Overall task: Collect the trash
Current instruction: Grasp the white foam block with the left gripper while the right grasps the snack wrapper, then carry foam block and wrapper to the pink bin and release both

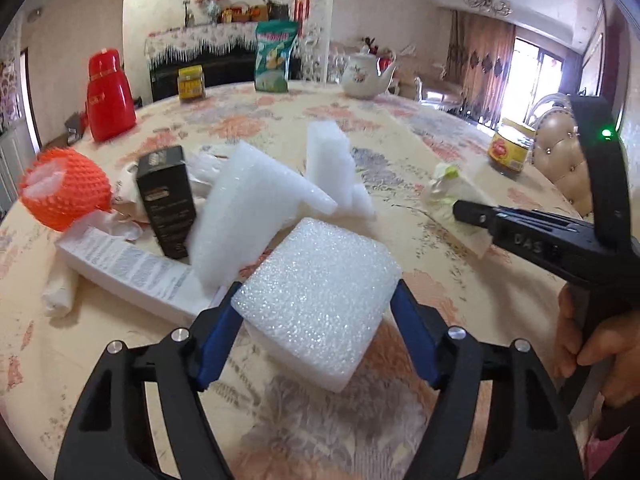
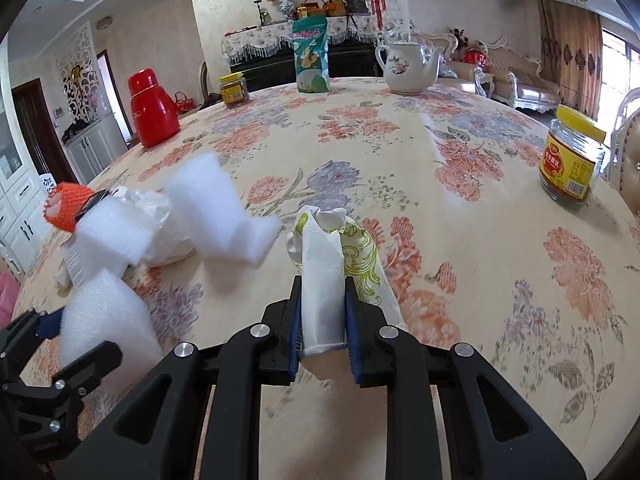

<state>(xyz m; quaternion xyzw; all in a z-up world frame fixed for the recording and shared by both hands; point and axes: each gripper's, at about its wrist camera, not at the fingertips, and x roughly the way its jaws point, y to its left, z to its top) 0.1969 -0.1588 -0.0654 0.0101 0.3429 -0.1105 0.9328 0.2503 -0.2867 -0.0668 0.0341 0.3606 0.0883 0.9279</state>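
The blue-padded fingers of the left gripper were set wide and pressed against the two sides of a white foam block, which sat tilted between them above the flowered tablecloth. The grip looked shallow: only the near end of the block lay between the pads, so it could pivot or slip out, and soft foam gives under pressure, which would loosen the hold during any quick swing.

The right gripper had its fingers drawn narrow around a crumpled paper wrapper with a green scroll print. Most of the wrapper stuck out ahead of the pads and part of it drooped to the right; thin paper could tear or slide free if it snagged.

Just beyond the left gripper lay the remaining trash pile: a folded foam sheet, a second foam piece, a black carton standing tilted, a long white printed box and an orange foam net. A careless sweep could knock the carton over or scatter the light foam.

Farther out stood a red flask, a teapot and a glass jar near the right edge, which a wide right-hand swing might strike. No bin showed in either view, so I could not tell where the held pieces would go.
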